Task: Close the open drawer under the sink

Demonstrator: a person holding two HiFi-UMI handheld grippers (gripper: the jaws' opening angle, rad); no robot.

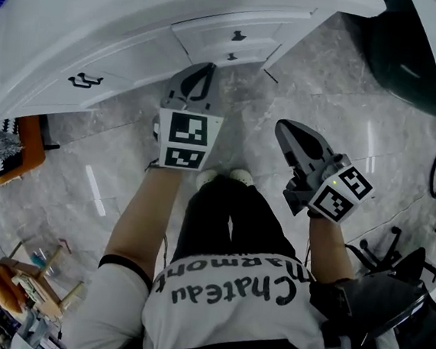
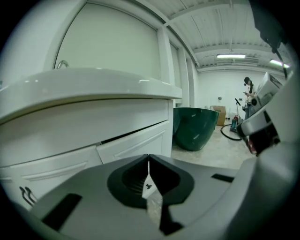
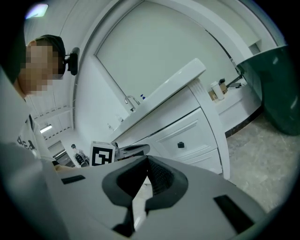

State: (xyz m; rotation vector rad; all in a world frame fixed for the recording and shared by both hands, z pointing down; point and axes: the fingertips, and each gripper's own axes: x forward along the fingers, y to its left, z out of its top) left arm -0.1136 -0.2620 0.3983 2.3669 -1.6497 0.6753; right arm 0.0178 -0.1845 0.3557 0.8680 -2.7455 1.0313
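White drawer [image 1: 230,34] under the sink counter [image 1: 80,11] sits slightly proud of the vanity, with a dark gap along its top edge in the left gripper view. Long axis runs sideways along the cabinet front; face and black knob point out at the person. Left gripper [image 1: 199,74] is right in front of it, tips aimed at the face, contact not clear. Jaws pressed together, nothing between them. Right gripper [image 1: 285,127] is off to the right, well clear over the grey floor [image 1: 349,90], also closed up and empty.
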